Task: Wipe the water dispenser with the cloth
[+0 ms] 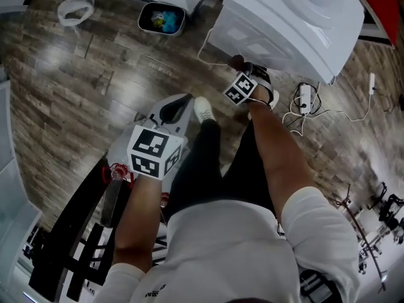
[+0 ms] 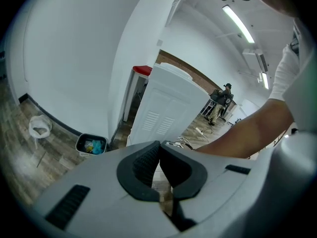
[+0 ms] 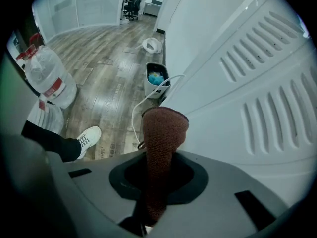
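Observation:
The white water dispenser [image 1: 284, 24] stands on the wood floor ahead of me; its vented side panel [image 3: 257, 83] fills the right gripper view and also shows in the left gripper view [image 2: 166, 108]. My right gripper [image 3: 158, 182] is shut on a folded brown cloth [image 3: 161, 148], whose tip lies against the lower side panel. In the head view the right gripper [image 1: 243, 74] is at the dispenser's lower side, the brown cloth [image 1: 237, 62] just showing. My left gripper [image 2: 159, 170] is shut with nothing in it, held back near my left leg [image 1: 154, 150].
A small bin [image 1: 161, 19] with blue rubbish stands by the wall left of the dispenser. White cables and a power strip [image 1: 305, 100] lie on the floor at its right. A water bottle [image 3: 47, 81] stands behind. My white shoe [image 1: 203, 109] is near the dispenser's base.

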The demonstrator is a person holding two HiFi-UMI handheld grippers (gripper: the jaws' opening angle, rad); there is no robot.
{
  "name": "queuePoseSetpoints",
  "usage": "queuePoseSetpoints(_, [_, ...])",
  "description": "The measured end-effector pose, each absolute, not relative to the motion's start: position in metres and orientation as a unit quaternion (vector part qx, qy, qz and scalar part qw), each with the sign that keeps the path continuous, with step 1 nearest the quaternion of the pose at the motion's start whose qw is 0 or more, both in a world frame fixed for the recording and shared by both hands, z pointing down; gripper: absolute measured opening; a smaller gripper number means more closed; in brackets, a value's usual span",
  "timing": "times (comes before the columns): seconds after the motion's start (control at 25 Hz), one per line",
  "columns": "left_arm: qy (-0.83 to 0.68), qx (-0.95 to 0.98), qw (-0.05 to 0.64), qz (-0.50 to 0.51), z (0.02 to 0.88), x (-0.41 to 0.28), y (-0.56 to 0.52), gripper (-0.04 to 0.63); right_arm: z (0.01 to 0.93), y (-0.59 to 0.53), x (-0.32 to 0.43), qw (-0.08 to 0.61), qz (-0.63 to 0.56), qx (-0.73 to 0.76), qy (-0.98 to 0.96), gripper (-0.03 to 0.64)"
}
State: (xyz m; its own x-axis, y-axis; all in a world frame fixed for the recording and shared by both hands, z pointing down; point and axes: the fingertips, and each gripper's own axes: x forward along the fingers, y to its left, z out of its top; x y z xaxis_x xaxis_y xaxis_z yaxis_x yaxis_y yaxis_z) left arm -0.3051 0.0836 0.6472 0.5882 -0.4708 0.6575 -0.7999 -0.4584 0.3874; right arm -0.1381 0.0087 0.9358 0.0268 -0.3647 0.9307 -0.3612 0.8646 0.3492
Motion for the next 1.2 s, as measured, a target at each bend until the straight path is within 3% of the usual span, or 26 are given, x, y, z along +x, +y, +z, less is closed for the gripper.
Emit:
queuePoseSetpoints(0.2, [-0.390, 0.819, 0.350, 0.235, 0.648, -0.304, 0.084, -0.011, 0.937, 0.008, -0.138, 0.666, 0.007, 0.259, -0.699, 0.054])
queuePoseSetpoints(0.4, [-0.407, 0.813, 0.351, 0.224, 0.649, -0.311, 0.076, -0.011, 0.898, 0.014, -0.149, 0.620, 0.026, 0.275, -0.735, 0.054])
queuePoseSetpoints(0.8, [-0.416, 0.824, 0.325, 0.206, 0.611, -0.307, 0.051, -0.011, 0.719, 0.013, -0.165, 0.513, 0.027, 0.322, -0.795, 0.054])
queuePoseSetpoints(1.2, [-0.404, 0.833, 0.307, 0.222, 0.584, -0.306, 0.060, -0.011, 0.572, -0.004, -0.174, 0.467, -0.030, 0.341, -0.815, 0.054])
